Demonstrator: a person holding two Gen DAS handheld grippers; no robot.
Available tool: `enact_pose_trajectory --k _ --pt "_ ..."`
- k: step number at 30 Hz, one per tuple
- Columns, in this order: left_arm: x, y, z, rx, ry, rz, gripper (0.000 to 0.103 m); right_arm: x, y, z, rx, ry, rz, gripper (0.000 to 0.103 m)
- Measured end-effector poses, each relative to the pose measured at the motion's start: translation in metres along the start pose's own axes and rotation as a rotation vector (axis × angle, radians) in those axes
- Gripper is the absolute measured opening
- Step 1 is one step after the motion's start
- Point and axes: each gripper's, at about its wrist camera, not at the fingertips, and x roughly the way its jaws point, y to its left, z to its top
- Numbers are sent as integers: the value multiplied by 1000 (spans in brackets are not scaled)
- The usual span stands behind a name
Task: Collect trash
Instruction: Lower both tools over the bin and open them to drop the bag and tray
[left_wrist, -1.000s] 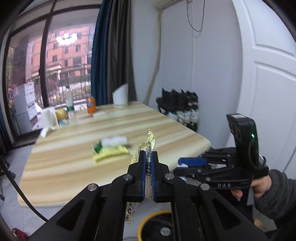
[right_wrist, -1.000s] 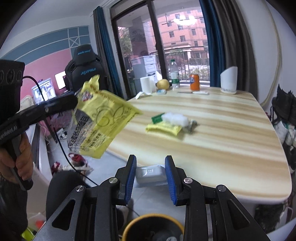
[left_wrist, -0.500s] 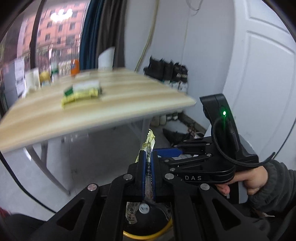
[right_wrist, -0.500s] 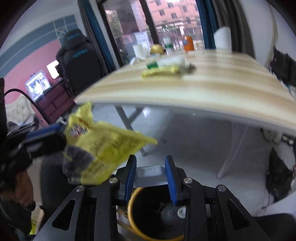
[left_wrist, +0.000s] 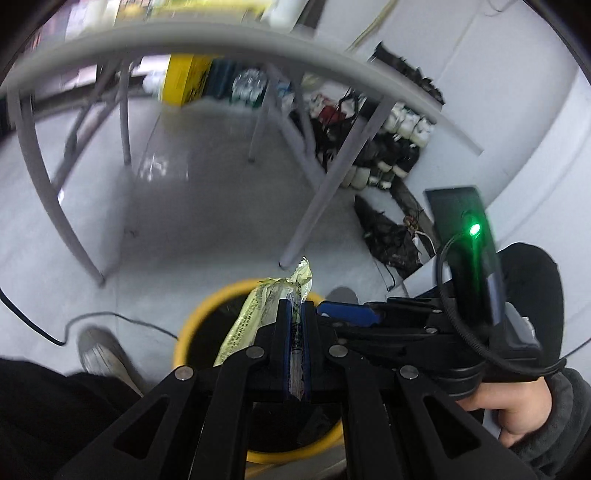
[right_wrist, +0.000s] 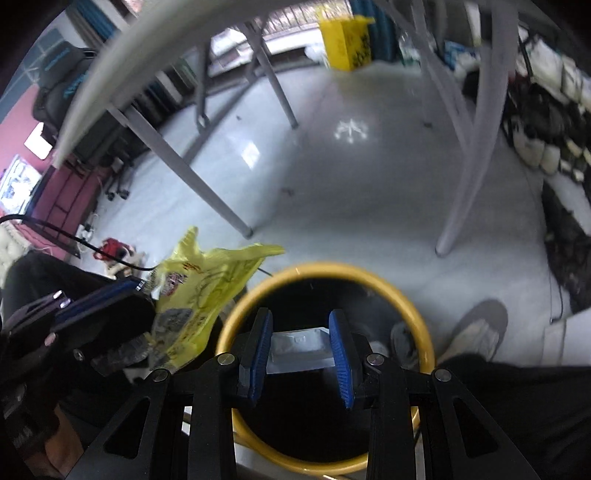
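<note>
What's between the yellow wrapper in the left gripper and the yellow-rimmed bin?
Nothing visible. The yellow wrapper hangs from the left gripper over the bin's open rim.

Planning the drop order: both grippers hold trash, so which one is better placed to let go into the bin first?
Right. The right gripper holds its white packet inside the bin rim; the left gripper's yellow wrapper hangs over the edge.

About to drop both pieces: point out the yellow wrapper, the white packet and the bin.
yellow wrapper (right_wrist: 207, 280), right wrist view, printed face.
white packet (right_wrist: 297, 349), right wrist view, flat middle.
bin (right_wrist: 332, 268), right wrist view, far yellow rim.
</note>
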Motion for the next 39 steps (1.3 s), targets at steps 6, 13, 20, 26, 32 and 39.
enact_pose_trajectory --k 6,13,20,26,32,39 --pt "19 31 -5 -147 87 0 1 14 -7 -8 30 59 -42 30" --pt "28 22 -15 -116 126 30 1 18 -4 -10 56 65 -35 30" --pt "36 29 -20 -108 143 38 1 20 -8 -11 61 68 -42 30" --pt "41 27 -20 -103 161 53 1 19 -10 -11 73 62 -53 30" --pt "47 33 -23 -129 197 90 14 18 -14 -11 96 54 -76 32" --pt "47 28 -25 -104 196 155 92 16 -19 -11 124 42 -104 49"
